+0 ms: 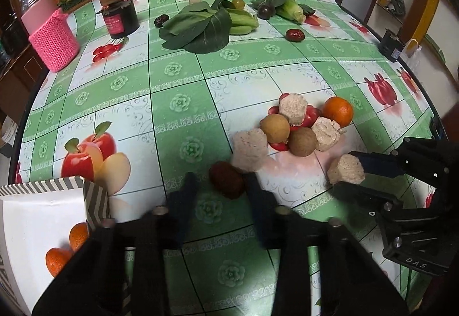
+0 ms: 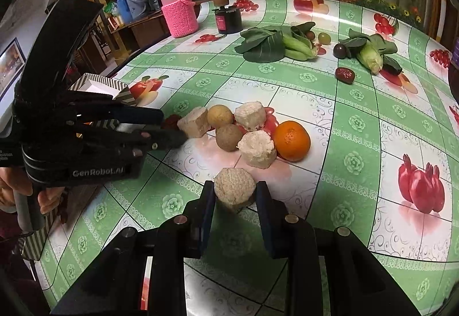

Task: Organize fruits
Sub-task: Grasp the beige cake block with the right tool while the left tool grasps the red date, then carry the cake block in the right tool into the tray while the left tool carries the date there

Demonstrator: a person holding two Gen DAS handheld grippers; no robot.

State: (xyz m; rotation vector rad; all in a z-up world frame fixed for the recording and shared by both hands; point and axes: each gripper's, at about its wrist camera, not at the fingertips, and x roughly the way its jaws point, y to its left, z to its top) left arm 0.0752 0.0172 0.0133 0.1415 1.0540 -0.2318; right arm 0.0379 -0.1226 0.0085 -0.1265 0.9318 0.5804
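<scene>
My left gripper (image 1: 221,187) is open, its fingers on either side of a dark red date (image 1: 226,179) lying on the table; the right finger touches it. My right gripper (image 2: 235,192) is shut on a beige crumbly block (image 2: 234,187), which also shows in the left wrist view (image 1: 345,169). Just beyond lies a pile: an orange (image 1: 338,111) (image 2: 292,140), two brown round fruits (image 1: 274,128) (image 2: 220,116), small red fruits (image 1: 311,116) and several more beige blocks (image 1: 249,148) (image 2: 256,148). A striped white box (image 1: 43,218) at lower left holds two oranges (image 1: 60,257).
At the far side lie leafy greens (image 1: 200,26), a corn cob (image 1: 291,10), a green fruit (image 1: 238,3), dark plums (image 1: 265,11) and dates (image 1: 295,35). A black jar (image 1: 120,19) and a pink-sleeved bottle (image 1: 48,32) stand at the far left. A black device (image 1: 391,45) sits at the table's right edge.
</scene>
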